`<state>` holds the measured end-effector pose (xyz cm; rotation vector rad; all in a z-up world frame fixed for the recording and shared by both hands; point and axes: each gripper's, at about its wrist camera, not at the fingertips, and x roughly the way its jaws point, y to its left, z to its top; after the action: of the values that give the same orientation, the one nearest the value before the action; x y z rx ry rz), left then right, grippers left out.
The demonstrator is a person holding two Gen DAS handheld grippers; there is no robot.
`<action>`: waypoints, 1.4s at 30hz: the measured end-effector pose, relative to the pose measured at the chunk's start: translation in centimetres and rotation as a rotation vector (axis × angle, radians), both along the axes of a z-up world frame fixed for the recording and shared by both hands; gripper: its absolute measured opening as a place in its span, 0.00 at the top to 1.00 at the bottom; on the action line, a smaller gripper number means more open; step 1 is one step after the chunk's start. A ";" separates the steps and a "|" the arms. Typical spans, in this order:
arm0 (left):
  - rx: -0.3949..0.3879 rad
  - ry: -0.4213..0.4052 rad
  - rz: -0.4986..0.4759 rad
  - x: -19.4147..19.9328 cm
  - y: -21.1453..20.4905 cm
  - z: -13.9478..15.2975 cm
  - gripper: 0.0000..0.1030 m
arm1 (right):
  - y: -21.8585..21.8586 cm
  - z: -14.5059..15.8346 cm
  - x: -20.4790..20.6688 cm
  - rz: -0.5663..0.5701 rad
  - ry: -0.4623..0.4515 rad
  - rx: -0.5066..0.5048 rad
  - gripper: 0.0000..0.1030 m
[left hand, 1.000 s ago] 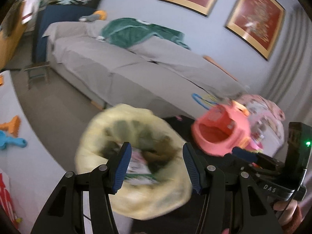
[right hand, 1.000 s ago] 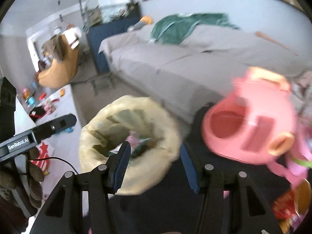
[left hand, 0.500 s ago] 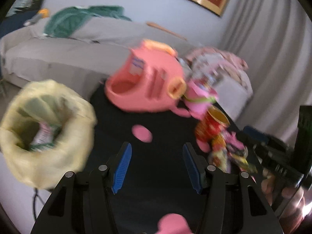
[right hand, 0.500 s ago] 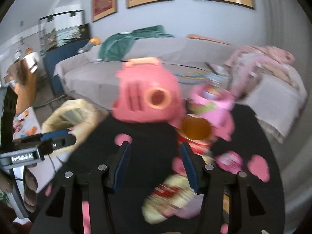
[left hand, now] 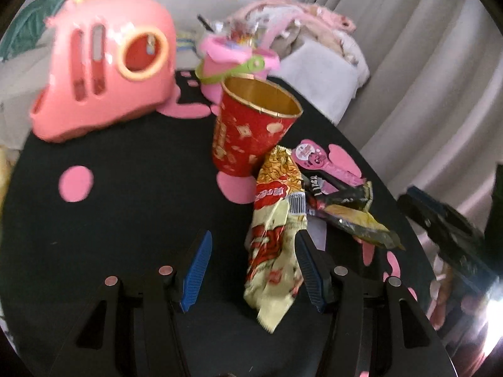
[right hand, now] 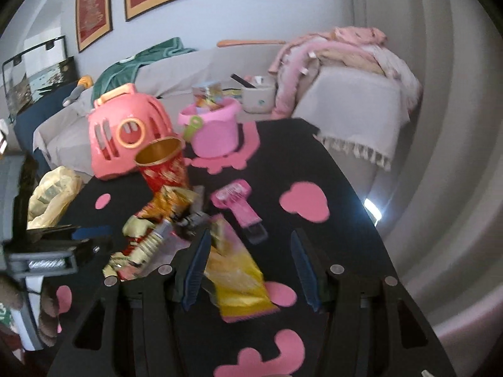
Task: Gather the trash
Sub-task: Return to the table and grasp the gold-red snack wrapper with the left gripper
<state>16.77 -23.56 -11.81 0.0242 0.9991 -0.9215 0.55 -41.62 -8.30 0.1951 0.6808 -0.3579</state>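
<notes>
Left wrist: left gripper [left hand: 253,275] hovered with jaws apart, gripping nothing; noodle wrapper [left hand: 276,235] lay on black table [left hand: 125,220] at five o'clock from red cup [left hand: 251,132].

Right wrist: right gripper [right hand: 248,270] gaped empty over yellow wrapper [right hand: 239,279]; trash bag [right hand: 52,198] sat at nine o'clock.

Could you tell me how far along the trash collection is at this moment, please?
Done: the yellow trash bag beside the table already holds some rubbish. In hand: nothing; the left gripper and right gripper are both open above the pile. Left: the red paper cup, the red and cream snack wrapper, the yellow wrapper and the dark wrapper on the black table.
</notes>
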 end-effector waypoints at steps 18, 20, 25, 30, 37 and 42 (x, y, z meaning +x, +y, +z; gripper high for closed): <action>-0.020 -0.002 0.015 -0.5 2.0 1.5 0.77 | 0.7 -1.0 0.7 0.110 -0.002 0.024 0.51; -0.021 -0.014 0.031 -0.7 3.6 2.2 0.77 | 1.0 -1.2 1.3 0.140 0.019 0.023 0.51; -0.025 0.001 0.071 -0.6 7.1 2.7 0.77 | 1.6 -1.5 2.2 0.175 0.038 0.064 0.51; -0.045 0.030 0.108 0.1 11.0 1.9 0.73 | 4.0 -1.5 3.1 0.231 0.046 0.066 0.51; -0.052 0.059 0.191 1.5 14.1 0.7 0.67 | 8.4 -2.2 5.0 0.359 0.071 0.110 0.51; -0.029 0.094 0.186 2.3 13.5 -0.6 0.66 | 11.8 -2.9 6.2 0.441 0.111 0.064 0.51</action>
<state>19.06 -10.04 -12.40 -0.1357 1.0555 -0.7721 6.77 -29.81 -11.16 0.0820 0.8232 0.0762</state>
